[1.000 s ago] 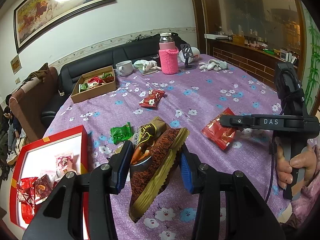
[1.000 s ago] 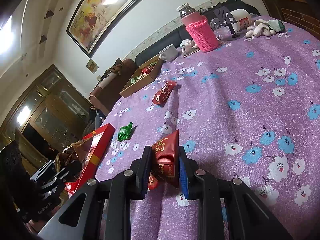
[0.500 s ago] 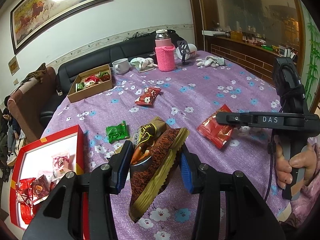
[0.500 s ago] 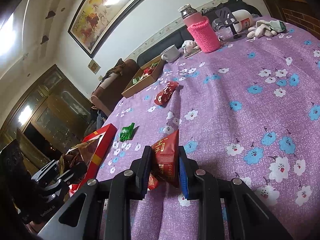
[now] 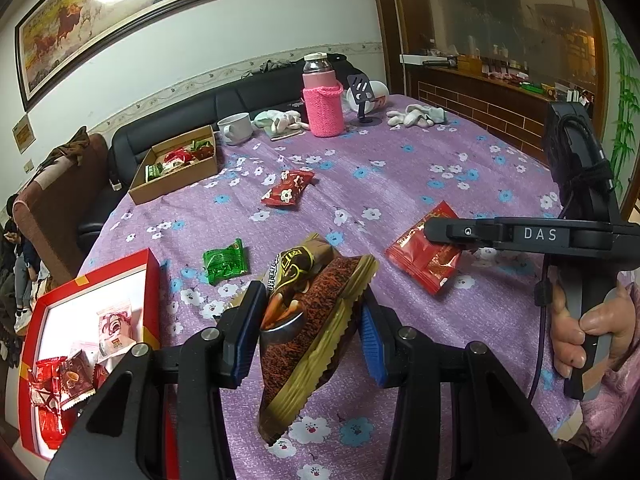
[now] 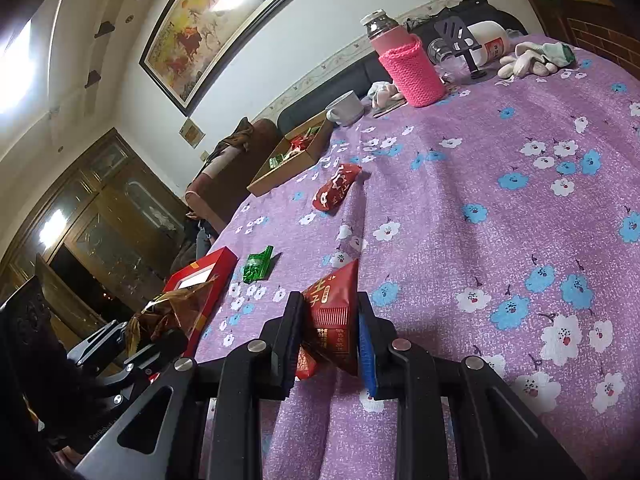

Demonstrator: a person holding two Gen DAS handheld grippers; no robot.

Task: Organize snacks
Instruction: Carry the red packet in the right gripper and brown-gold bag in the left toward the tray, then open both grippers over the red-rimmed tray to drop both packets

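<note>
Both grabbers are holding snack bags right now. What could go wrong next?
The brown snack bag hangs crooked from the left gripper, most of it dangling below the jaws, so it might slip out before reaching the red box. The right gripper pinches only one end of the red packet, which could twist loose. The two grippers are also close together and might bump.

Indoor lighting is moderate and comes from overhead fixtures; strong glare washes out part of the framed painting point(image 5: 112, 16) in both views. The right gripper point(image 6: 326, 344) casts a soft shadow on the counter point(image 6: 500, 208). Fisheye distortion bends straight edges, corners vignette to black, and focus stays mostly sharp.
</note>
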